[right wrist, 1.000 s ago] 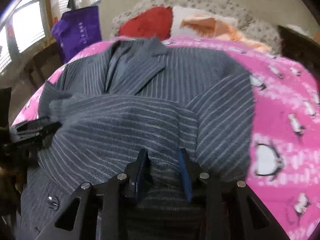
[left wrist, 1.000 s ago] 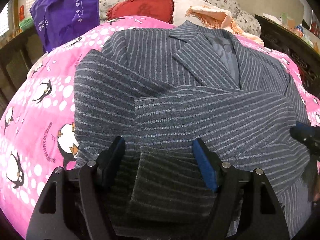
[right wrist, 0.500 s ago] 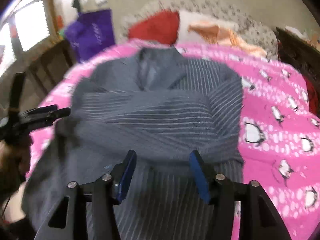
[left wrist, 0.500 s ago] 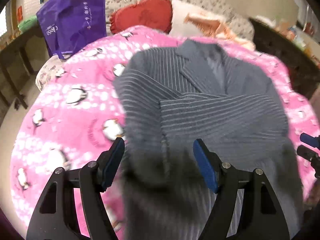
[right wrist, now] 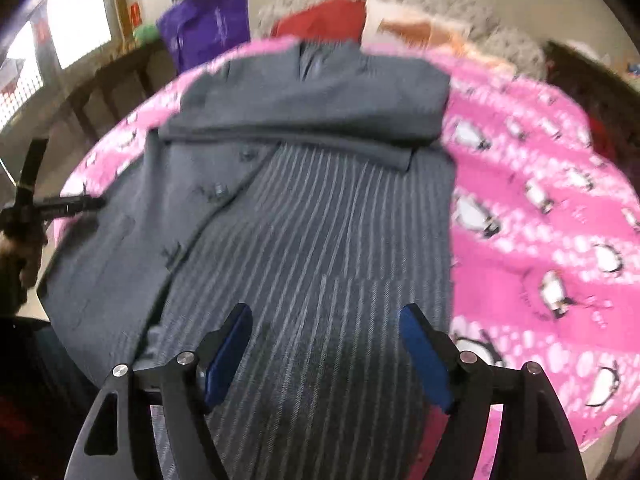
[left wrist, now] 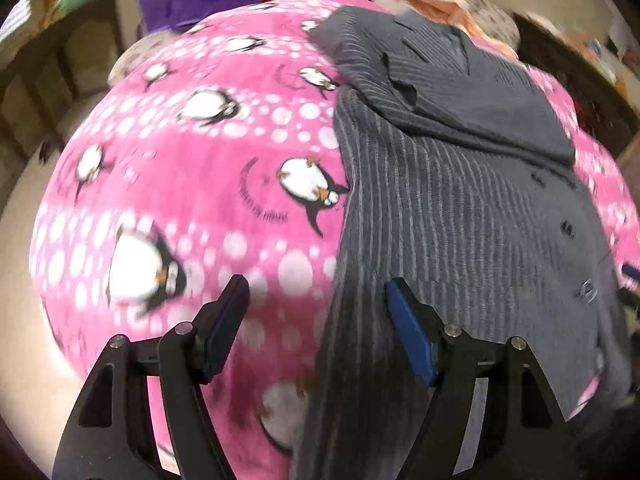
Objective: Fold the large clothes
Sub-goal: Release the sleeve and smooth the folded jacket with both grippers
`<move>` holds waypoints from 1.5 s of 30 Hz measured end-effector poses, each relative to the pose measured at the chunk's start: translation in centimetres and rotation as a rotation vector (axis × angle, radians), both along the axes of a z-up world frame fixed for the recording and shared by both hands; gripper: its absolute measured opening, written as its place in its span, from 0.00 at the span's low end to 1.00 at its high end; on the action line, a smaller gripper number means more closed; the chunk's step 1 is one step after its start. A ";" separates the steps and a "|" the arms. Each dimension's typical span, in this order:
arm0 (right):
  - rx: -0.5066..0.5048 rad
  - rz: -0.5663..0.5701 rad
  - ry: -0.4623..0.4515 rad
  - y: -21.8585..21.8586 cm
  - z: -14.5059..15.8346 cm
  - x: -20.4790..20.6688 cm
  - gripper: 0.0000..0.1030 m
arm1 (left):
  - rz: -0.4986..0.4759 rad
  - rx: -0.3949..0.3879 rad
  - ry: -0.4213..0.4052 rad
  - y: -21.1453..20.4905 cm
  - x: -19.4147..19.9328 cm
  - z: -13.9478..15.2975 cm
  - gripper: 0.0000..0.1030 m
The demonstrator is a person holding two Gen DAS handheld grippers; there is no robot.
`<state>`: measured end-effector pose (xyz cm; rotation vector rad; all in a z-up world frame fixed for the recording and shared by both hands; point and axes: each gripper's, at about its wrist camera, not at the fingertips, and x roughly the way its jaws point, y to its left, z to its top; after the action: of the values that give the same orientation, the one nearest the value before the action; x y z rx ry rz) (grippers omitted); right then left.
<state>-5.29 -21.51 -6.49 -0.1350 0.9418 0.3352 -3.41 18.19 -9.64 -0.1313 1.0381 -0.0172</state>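
A grey pinstriped jacket (left wrist: 460,200) lies front-up on a pink penguin blanket (left wrist: 200,180), its sleeves folded across the chest. My left gripper (left wrist: 320,308) is open over the jacket's left edge near the hem, half above blanket, half above cloth. In the right wrist view the jacket (right wrist: 320,220) fills the middle. My right gripper (right wrist: 326,340) hovers over its lower part. Its jaws are opening, with cloth lying under the gap but not pinched. The left gripper (right wrist: 94,202) shows at the jacket's far left side.
The blanket (right wrist: 540,200) covers a bed. A purple bag (right wrist: 204,28), a red cushion (right wrist: 324,20) and an orange cloth (right wrist: 432,32) sit beyond the collar. Dark wooden furniture (right wrist: 112,88) stands to the left. A person's hand (right wrist: 16,236) shows at the left edge.
Both grippers drew back from the folded sleeves toward the hem. The right gripper let go of the sleeve and opened wide. The left one slid to the jacket's left edge.
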 end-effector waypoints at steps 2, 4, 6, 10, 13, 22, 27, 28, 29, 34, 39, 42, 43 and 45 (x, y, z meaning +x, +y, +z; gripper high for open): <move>0.016 -0.020 -0.010 -0.4 -0.2 -0.6 0.75 | -0.010 -0.003 0.022 -0.6 -0.5 -0.3 0.71; 0.048 -0.037 0.050 -1.0 -1.8 -0.3 0.77 | -0.043 0.034 0.017 -1.6 -1.1 -0.9 0.78; 0.031 -0.051 0.145 -1.0 -3.0 -0.4 0.77 | -0.067 0.059 0.022 -2.1 -1.5 -0.7 0.78; 0.068 -0.063 0.049 -3.1 -0.8 -2.1 0.77 | -0.148 0.021 0.035 -1.2 -3.3 -0.8 0.78; 0.116 -0.054 0.081 -5.5 -1.3 -3.1 0.78 | -0.211 0.008 -0.024 -0.8 -4.7 -1.1 0.78; 0.412 -0.015 0.146 -7.7 -3.7 -5.6 0.76 | -0.289 -0.102 0.002 -1.8 -4.7 -0.9 0.81; 0.462 0.097 0.107 -6.8 -2.7 -6.0 0.68 | -0.330 -0.103 0.015 -1.7 -4.8 -0.6 0.70; 0.428 0.069 0.111 -6.8 -3.1 -5.7 0.64 | -0.307 -0.097 0.007 -1.3 -4.7 -0.6 0.68; 0.403 0.037 0.136 -6.9 -3.9 -5.4 0.57 | -0.277 -0.112 -0.003 -0.8 -4.4 -0.6 0.67; 0.394 0.113 0.113 -5.8 -3.3 -6.2 0.57 | -0.339 -0.103 0.015 -2.9 -5.0 -0.6 0.67; 0.384 0.080 0.124 -5.6 -4.1 -5.9 0.60 | -0.336 -0.124 0.026 -2.8 -4.7 -0.8 0.68; 0.361 0.086 0.115 -5.2 -4.0 -6.1 0.63 | -0.337 -0.209 0.042 -2.4 -4.7 -0.7 0.68; 0.365 0.096 0.110 -5.1 -3.8 -6.3 0.63 | -0.347 -0.231 0.047 -2.4 -4.9 -0.6 0.68; 0.390 0.120 0.097 -5.2 -3.4 -6.5 0.63 | -0.362 -0.239 0.051 -2.4 -5.3 -0.3 0.68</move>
<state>-11.78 -26.66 -9.87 0.1842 0.9491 0.6335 -8.72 15.84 -9.97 -0.1600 1.0974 -0.4695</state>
